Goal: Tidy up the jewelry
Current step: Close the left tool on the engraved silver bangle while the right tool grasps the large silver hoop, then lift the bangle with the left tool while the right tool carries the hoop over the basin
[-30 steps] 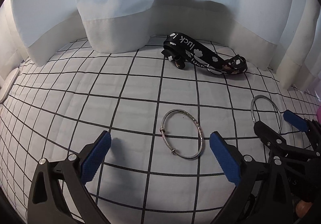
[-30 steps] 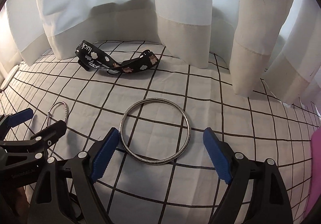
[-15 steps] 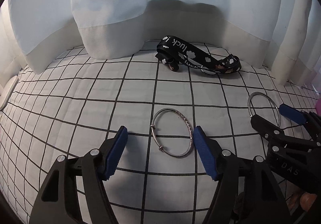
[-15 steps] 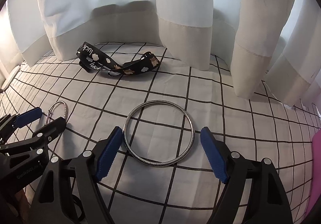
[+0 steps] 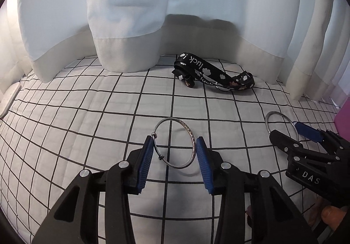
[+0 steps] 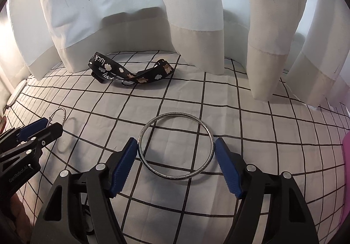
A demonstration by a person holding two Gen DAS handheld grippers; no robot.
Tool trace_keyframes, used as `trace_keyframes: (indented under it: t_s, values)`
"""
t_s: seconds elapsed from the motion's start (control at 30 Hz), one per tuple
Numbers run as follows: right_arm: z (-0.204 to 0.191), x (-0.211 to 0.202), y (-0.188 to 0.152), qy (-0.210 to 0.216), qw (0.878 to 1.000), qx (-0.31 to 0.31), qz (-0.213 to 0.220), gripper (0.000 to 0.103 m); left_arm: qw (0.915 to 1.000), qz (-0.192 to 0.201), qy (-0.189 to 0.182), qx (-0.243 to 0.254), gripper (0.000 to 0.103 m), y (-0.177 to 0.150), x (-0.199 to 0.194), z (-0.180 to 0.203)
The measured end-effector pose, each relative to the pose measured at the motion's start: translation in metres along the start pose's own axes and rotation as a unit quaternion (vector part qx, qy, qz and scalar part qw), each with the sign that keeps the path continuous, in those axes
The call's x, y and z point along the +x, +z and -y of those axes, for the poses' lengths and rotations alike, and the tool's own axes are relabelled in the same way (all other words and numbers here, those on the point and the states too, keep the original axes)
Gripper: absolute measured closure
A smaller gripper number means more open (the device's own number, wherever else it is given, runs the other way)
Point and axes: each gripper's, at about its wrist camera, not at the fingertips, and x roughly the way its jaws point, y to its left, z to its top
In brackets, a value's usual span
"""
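A thin silver bangle (image 5: 190, 134) with a small bead lies between the blue pads of my left gripper (image 5: 174, 142). The jaws are closing and both pads touch its rim. In the right wrist view that bangle (image 6: 62, 112) sticks up from the left gripper (image 6: 53, 123), above its own shadow on the cloth. A larger, thicker silver bangle (image 6: 175, 114) rests flat on the checked cloth (image 6: 240, 112). My right gripper (image 6: 175, 143) spans it, one pad against each side. In the left wrist view the right gripper (image 5: 285, 130) holds the same ring (image 5: 269, 117).
A black strap (image 5: 203, 69) printed with "luck" and small clouds lies at the back by the white curtains (image 5: 131, 25). A pink object (image 6: 346, 167) shows at the right edge. A white object (image 5: 8, 99) sits at the far left.
The left jaws have come in from wide apart onto the thin bangle, whose far side now stands off the cloth. The right jaws narrowed a little onto the large bangle.
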Motion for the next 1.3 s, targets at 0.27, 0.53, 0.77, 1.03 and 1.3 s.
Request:
trace_keyframes:
  t_s: [0.27, 0.53, 0.77, 1.03, 1.3]
  values:
    - [0.001, -0.017, -0.007, 0.005, 1.0, 0.011, 0.005, 0.033, 0.9999, -0.001, -0.014, 0.001, 0.064, 0.0, -0.015, 0.001]
    - [0.015, -0.04, 0.0, -0.004, 1.0, 0.022, 0.016, 0.033, 0.9997, 0.004, -0.022, 0.007, 0.064, 0.005, -0.035, 0.008]
    - [0.014, -0.067, 0.012, -0.008, 0.999, 0.026, 0.032, 0.033, 0.999, 0.018, -0.032, 0.026, 0.064, 0.021, -0.058, 0.018]
    - [0.021, -0.102, 0.026, -0.026, 0.998, 0.033, 0.052, 0.033, 0.9974, 0.028, -0.049, 0.046, 0.064, 0.038, -0.083, 0.032]
    - [0.041, -0.153, 0.042, -0.053, 0.993, 0.052, 0.087, 0.033, 0.9912, 0.046, -0.09, 0.085, 0.064, 0.054, -0.116, 0.065]
